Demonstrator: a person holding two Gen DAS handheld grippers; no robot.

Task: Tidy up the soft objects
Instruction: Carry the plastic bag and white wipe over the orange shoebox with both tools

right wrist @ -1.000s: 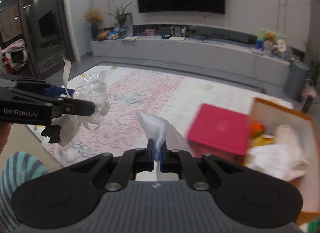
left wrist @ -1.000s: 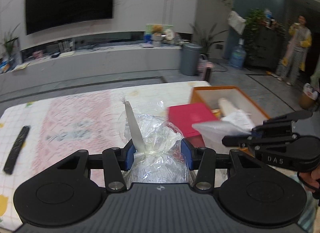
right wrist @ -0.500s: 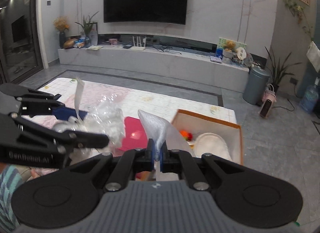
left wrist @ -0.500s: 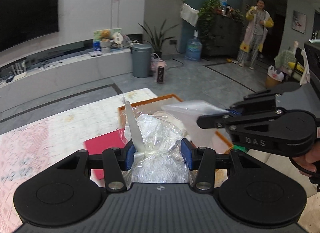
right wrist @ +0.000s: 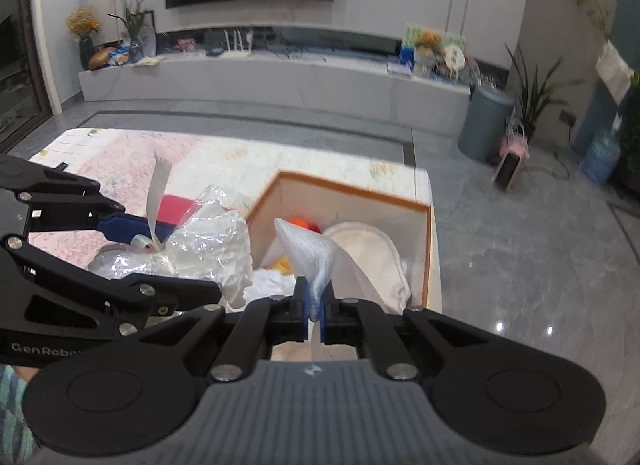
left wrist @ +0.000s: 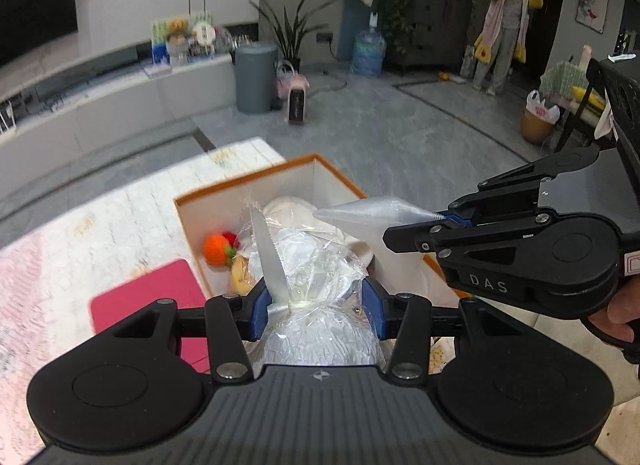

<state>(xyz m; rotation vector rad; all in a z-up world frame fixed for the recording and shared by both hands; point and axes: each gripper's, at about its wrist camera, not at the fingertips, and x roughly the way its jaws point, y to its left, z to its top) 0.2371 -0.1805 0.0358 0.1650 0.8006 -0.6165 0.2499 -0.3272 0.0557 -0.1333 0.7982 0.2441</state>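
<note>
My left gripper [left wrist: 316,297] is shut on a crinkly clear plastic bundle [left wrist: 316,265] tied with a white ribbon [left wrist: 270,253], held above the near side of an orange-rimmed cardboard box [left wrist: 240,181]. In the right wrist view the same bundle [right wrist: 200,249] hangs at the left, beside the box [right wrist: 352,189]. My right gripper [right wrist: 316,305] is shut on the corner of a white translucent bag [right wrist: 310,253], also over the box; the left wrist view has that bag [left wrist: 372,211] at the right. Inside the box lie an orange soft toy [left wrist: 216,249] and a white cushion [right wrist: 368,249].
A pink lid [left wrist: 148,297] lies on the patterned mat [left wrist: 120,225] left of the box. Grey tiled floor [right wrist: 520,245] spreads to the right. A grey bin [left wrist: 256,77] and small heater [left wrist: 296,101] stand by the TV bench. A person [left wrist: 508,21] stands far back.
Both grippers have swung to the right with their loads, from over the mat and pink lid to above the open box. Neither grip has changed.
</note>
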